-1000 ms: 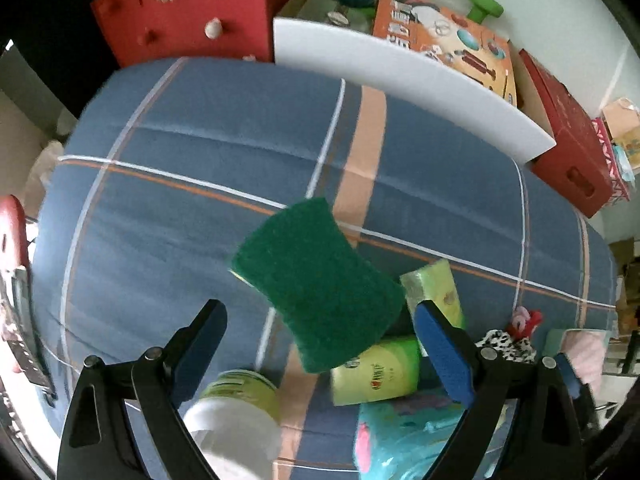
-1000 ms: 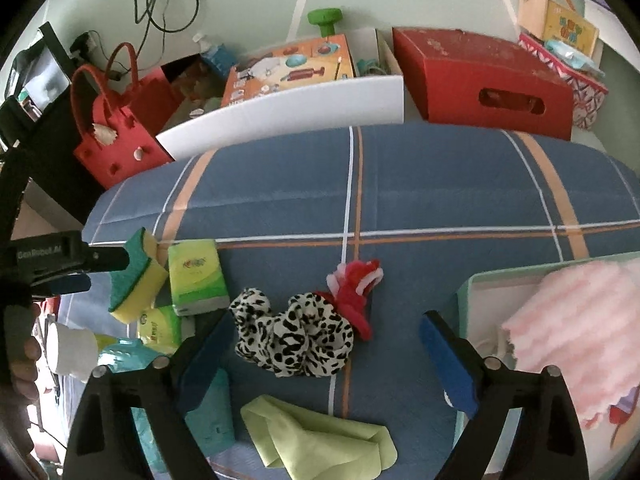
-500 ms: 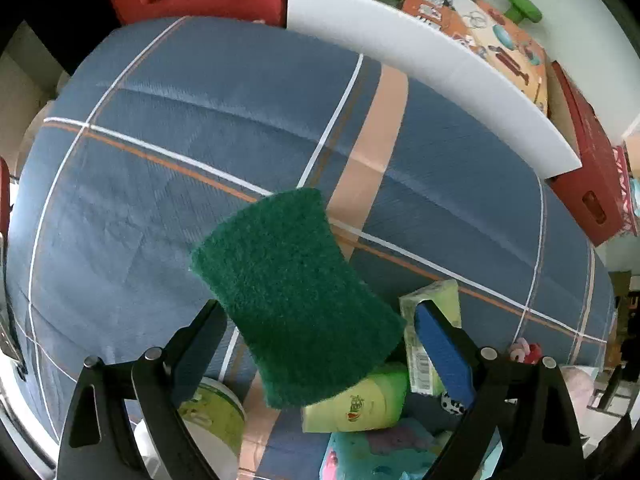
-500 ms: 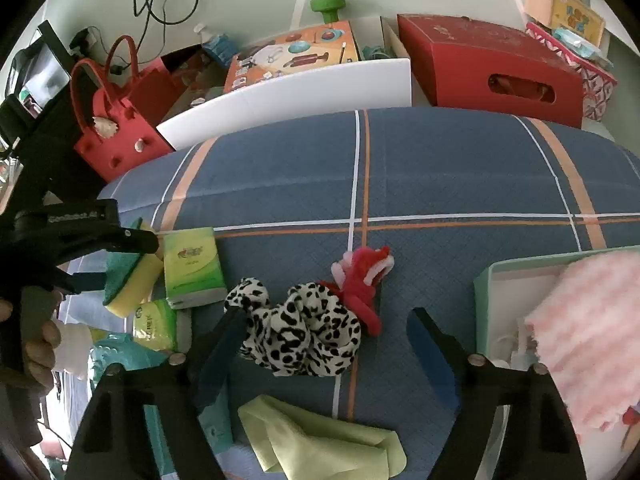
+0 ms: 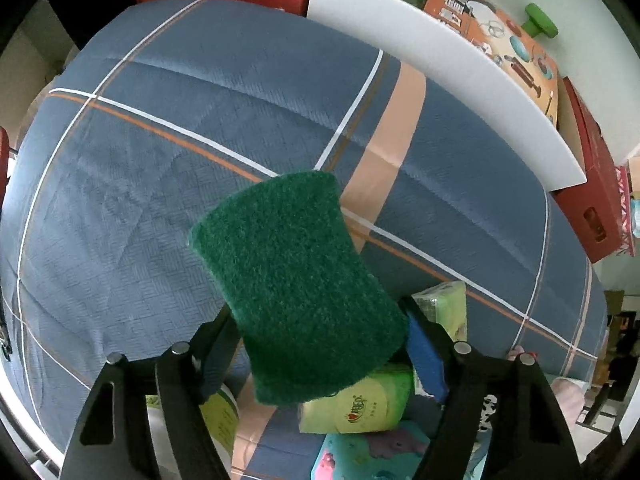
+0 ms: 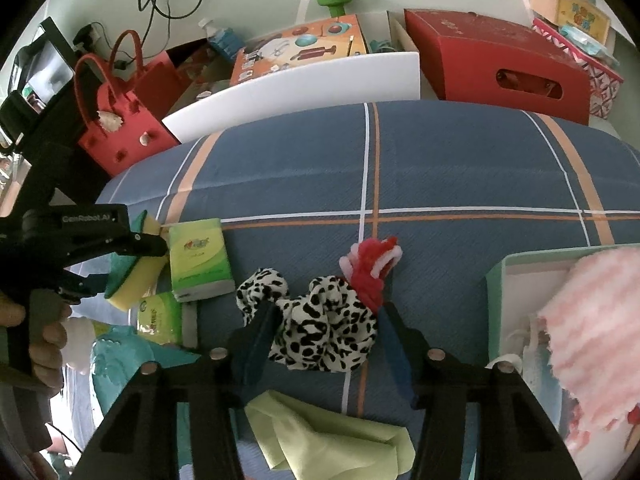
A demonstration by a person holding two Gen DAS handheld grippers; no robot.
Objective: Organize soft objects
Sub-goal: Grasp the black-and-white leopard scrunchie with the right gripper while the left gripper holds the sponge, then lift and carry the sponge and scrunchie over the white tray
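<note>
A green scouring sponge with a yellow underside leans tilted on tissue packs at the left of the blue plaid cloth. My left gripper points down over it. Its jaws are closing and the pads touch the sponge's two edges. A leopard-print scrunchie lies in the middle, with a red and white fuzzy scrunchie against its far side. My right gripper straddles the leopard one, its jaws closing with the fingertips against the fabric.
Two green tissue packs, a teal bag and a lime cloth lie near. A mint box holds a pink fluffy item. Behind the cloth stand a white board, red box and red bag.
My left gripper came down onto the sponge and narrowed around it. My right gripper's fingers drew in from wide apart to the sides of the leopard scrunchie.
</note>
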